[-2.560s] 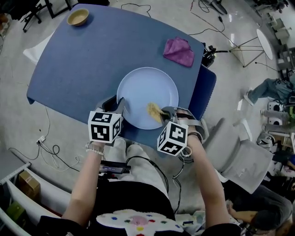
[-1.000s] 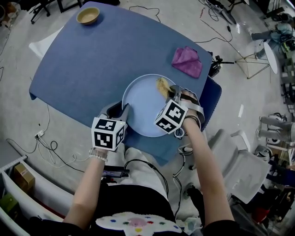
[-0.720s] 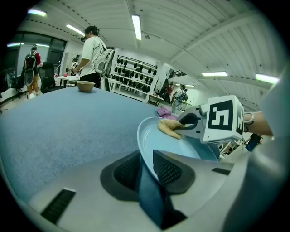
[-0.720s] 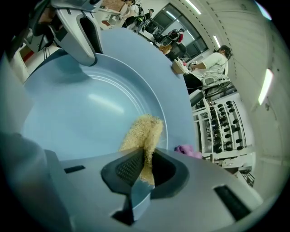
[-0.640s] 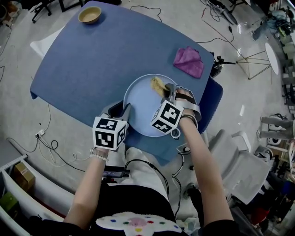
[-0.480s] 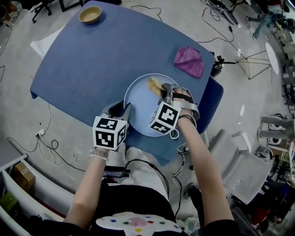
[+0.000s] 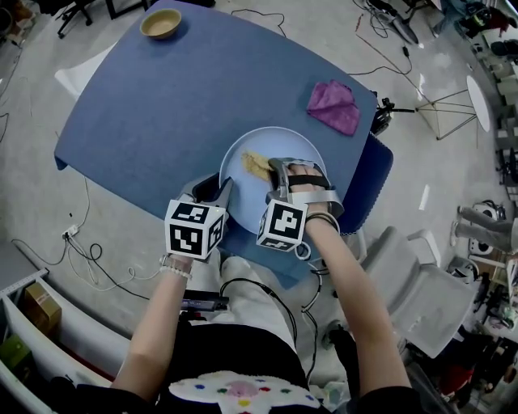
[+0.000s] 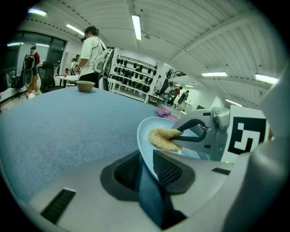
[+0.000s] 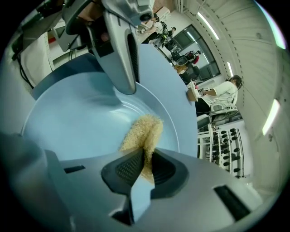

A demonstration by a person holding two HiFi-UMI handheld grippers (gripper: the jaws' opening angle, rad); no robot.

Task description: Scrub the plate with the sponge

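**Head view and both gripper views.** My left gripper [image 8: 145,168] is closed on the near rim of the plate [image 7: 290,142]. The pale blue edge runs between the two ribbed pads, which bear on it from either side. The plate rests on the blue bench [image 7: 178,97], close to the edge nearest me.

My right gripper [image 9: 144,164] pinches the sponge [image 9: 141,129], a yellowish, rough-textured piece. Its rear end is squeezed between the pads, and the rest projects forward and lies on the inner surface of the plate. In the head view the sponge sits on the left part of the plate, toward the far rim. It is just beyond the right gripper's tips and near the left gripper, but apart from it.

A crumpled purple cloth [image 7: 333,106] lies on the bench beyond the plate, to its right, not touching it. A small tan bowl [image 7: 160,23] stands at the far left corner of the bench, well apart from everything else.
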